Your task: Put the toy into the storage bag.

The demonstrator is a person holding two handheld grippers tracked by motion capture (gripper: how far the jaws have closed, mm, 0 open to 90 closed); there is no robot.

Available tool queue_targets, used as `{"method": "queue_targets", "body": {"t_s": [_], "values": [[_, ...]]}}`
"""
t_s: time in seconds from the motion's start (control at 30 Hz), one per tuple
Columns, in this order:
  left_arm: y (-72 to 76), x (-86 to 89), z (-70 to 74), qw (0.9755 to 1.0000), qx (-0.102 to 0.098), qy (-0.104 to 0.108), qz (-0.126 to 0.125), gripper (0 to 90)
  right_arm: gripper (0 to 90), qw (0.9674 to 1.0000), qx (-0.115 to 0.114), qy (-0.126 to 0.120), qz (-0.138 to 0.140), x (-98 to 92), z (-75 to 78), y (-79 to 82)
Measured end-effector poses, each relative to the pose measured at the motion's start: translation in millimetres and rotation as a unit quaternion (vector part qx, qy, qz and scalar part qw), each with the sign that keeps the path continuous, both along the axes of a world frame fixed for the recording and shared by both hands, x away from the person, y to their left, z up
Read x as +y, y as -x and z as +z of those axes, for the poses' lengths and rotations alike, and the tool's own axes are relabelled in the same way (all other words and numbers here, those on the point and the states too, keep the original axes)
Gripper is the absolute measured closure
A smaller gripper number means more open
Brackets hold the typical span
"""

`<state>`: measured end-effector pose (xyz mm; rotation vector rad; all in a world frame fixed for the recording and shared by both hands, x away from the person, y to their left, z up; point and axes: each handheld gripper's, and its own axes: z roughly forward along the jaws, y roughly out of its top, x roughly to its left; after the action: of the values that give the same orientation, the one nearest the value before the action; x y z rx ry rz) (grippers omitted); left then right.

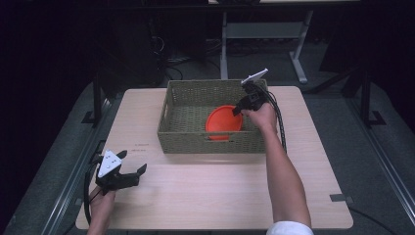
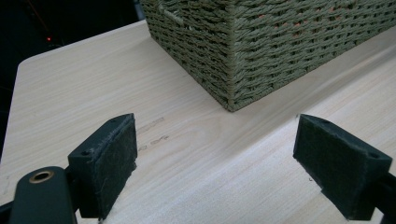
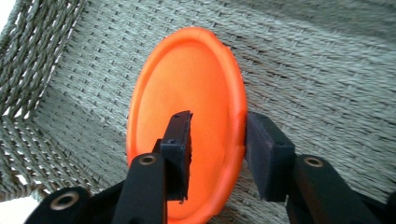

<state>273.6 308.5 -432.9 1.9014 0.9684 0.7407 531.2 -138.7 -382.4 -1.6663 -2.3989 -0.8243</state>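
Note:
An orange plate [image 1: 224,122] lies inside a woven grey-green basket [image 1: 210,142] at the back middle of the table. My right gripper [image 1: 240,108] reaches into the basket from the right. In the right gripper view the plate [image 3: 187,93] rests against the basket's weave [image 3: 327,70]. Its right rim sits between the jaws of the right gripper [image 3: 218,116], which stand apart: one pad [image 3: 180,140] is over the plate's face and the other just outside the rim. My left gripper [image 1: 133,161] hovers open and empty over the table's front left; in its own view the left gripper [image 2: 215,120] faces the basket's corner [image 2: 280,46].
The light wooden table [image 1: 220,196] has bare surface in front of the basket and to both sides. A cable [image 1: 280,122] trails from the right gripper along the basket's right end. Dark floor and a white desk frame [image 1: 264,34] lie beyond the far edge.

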Motion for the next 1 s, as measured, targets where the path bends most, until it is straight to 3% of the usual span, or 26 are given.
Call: {"method": "queue_targets", "body": {"t_s": [0.23,0.47,0.6,0.77,1.0], "values": [[0.0,-0.4,0.2,1.0,-0.001,-0.003,-0.003,13.0,57.9,0.9999,-0.006,-0.009,-0.011,-6.0,6.4,2.8],[-0.1,-1.1,0.4,1.0,0.0,-0.003,-0.003,13.0,52.0,0.9996,-0.015,-0.026,-0.001,-8.3,13.6,8.1],[-0.7,-2.6,0.1,1.0,-0.001,0.0,-0.003,13.0,48.6,0.9982,-0.019,-0.057,0.005,-10.6,13.1,11.7],[-0.1,-3.9,-0.5,1.0,0.004,-0.002,-0.008,13.0,43.2,0.9977,-0.022,-0.063,0.007,-13.7,10.8,15.2],[0.2,-4.1,-0.1,1.0,0.002,-0.002,-0.009,13.0,36.2,0.9939,-0.029,-0.104,0.022,-17.6,22.5,23.9]]}}
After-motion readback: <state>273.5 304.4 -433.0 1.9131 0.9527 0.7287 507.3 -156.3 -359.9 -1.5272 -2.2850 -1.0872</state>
